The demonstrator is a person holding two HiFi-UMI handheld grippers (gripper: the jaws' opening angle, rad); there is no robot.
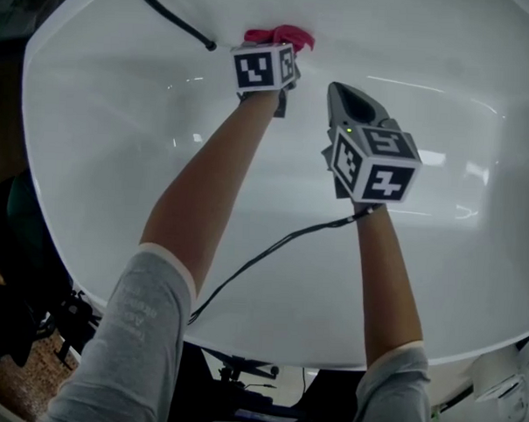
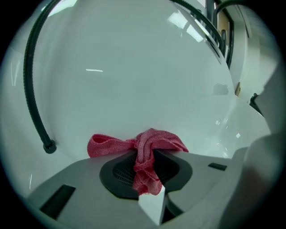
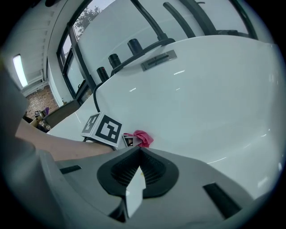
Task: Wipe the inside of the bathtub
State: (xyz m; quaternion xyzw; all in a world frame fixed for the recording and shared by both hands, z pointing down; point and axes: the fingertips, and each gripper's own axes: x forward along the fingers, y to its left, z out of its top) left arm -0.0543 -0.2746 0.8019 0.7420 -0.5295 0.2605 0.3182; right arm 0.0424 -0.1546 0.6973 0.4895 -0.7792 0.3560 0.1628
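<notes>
Noted left tool (image 2: 145, 157) pinching crumpled red woven cloth (image 2: 154, 141) at far inner wall of glossy white bathtub (image 1: 118, 156), near black hose end (image 1: 209, 45). Noted right tool (image 3: 139, 153) pressed together, nothing between, over tub's middle, well apart from cloth.

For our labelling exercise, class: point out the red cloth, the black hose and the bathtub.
red cloth (image 2: 154, 141): left gripper view, its bunched middle.
black hose (image 2: 27, 80): left gripper view, the middle of its curve.
bathtub (image 1: 118, 156): head view, bare inner wall on the left.
</notes>
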